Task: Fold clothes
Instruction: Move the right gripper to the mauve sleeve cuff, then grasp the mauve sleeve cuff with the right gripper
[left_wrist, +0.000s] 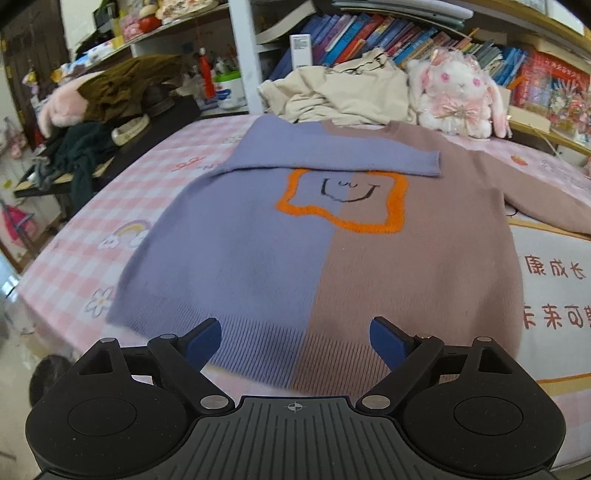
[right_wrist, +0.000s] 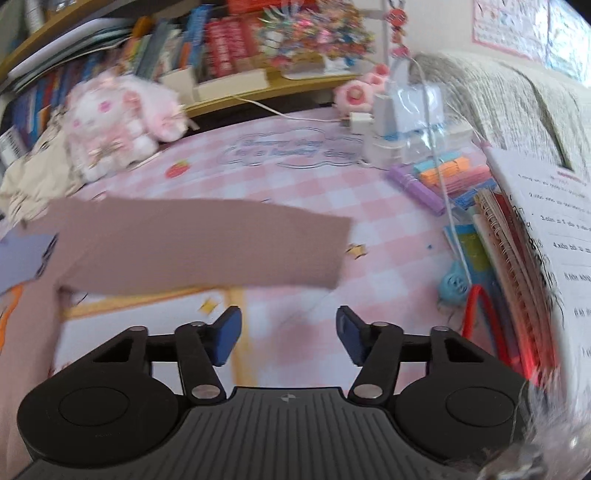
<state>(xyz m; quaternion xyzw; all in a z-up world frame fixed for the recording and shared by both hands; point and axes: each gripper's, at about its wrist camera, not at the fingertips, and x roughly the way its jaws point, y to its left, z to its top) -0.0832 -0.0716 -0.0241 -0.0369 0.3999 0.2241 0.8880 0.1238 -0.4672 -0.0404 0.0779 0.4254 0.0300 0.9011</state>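
Both grippers are empty: the left gripper (left_wrist: 295, 341) hangs wide open over the ribbed hem of the soft lilac-and-brown knit sweater (left_wrist: 314, 240), which lies flat on the pink checked bed (left_wrist: 147, 177). Its lilac sleeve (left_wrist: 332, 158) is folded across the chest; the brown sleeve (right_wrist: 199, 243) stretches out ahead of the half-open right gripper (right_wrist: 289, 334). Light and limp, that sleeve is best pinched at its cuff.

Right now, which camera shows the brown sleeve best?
The right wrist view: the brown sleeve lies stretched out across the checked sheet, cuff end visible, though blurred. The left wrist view catches only part of it at the right edge.
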